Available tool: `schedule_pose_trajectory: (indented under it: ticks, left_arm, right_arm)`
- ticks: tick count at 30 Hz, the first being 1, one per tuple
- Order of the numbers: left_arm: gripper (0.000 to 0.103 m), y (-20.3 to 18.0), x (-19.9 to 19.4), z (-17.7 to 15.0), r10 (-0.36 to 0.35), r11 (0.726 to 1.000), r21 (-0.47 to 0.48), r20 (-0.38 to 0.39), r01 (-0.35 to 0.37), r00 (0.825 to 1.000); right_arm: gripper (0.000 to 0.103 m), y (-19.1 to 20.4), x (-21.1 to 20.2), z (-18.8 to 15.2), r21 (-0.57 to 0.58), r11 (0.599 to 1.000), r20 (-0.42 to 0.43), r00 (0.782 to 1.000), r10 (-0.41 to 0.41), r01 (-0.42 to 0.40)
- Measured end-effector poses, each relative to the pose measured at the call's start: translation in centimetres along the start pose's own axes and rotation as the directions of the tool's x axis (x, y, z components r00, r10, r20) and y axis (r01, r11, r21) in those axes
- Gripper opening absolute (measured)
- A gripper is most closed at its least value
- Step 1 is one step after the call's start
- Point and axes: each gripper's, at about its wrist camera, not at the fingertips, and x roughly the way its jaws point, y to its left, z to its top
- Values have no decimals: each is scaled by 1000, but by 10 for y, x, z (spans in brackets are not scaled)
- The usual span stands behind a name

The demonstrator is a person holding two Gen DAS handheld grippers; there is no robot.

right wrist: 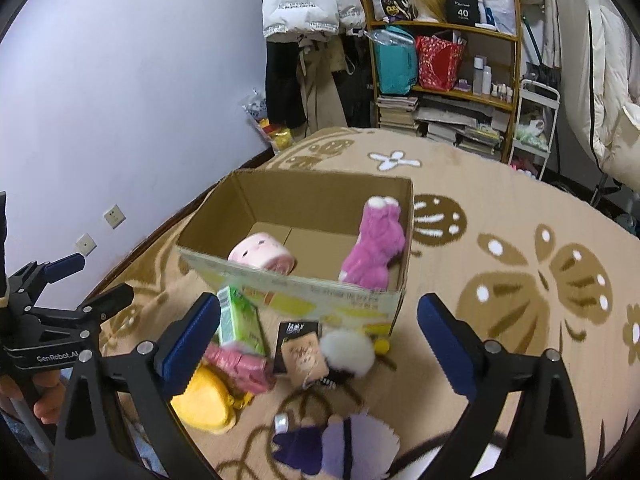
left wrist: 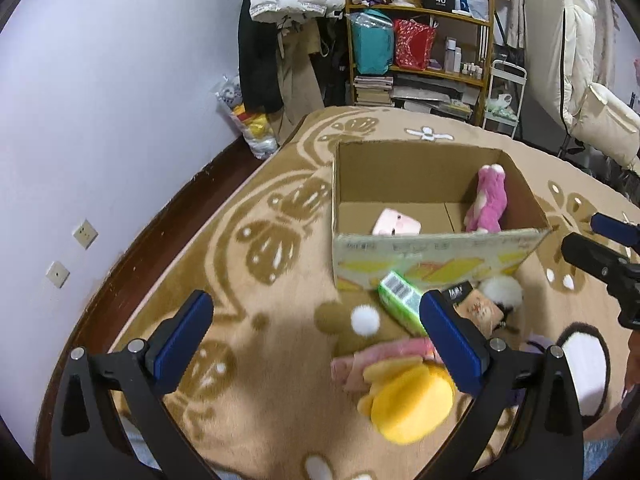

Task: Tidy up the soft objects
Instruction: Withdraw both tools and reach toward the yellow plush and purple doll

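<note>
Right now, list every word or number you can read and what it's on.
"40" on the black box atop the shelf.
"GenRobot.AI" on the left gripper, last letters partly cut off.
Print on the white puffer jacket, the cardboard box front, the green carton and the small black tag: too blurred to read.

An open cardboard box stands on the patterned blanket, holding a magenta plush toy leaning upright against its right wall and a pale pink plush lying near its front wall. Just in front of the box lie a green packet, a pink folded soft item, a yellow plush, a white fluffy pompom beside a tan tagged charm, and a purple plush nearest the camera.
</note>
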Motion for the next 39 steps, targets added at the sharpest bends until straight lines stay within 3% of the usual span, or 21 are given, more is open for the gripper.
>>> schedule_pose_trajectory:
  ticks: [9,23,39]
  left_arm:
    - [102,2,-11,-25,-22,999,-38,-51,20,998]
    - [102,-22,-8,-55,-48,998,24,-116,51,992]
    - [102,-31,24,-67,-72,997,18,-225,78,972]
  right_arm:
    - [103,6,-13,-24,26,1000,-30,1000,-2,3]
    - [103,-4,11,-47,85,996,-162,987,-12,26]
    - [103,-27,51,-62,177,980,-324,946,-24,86]
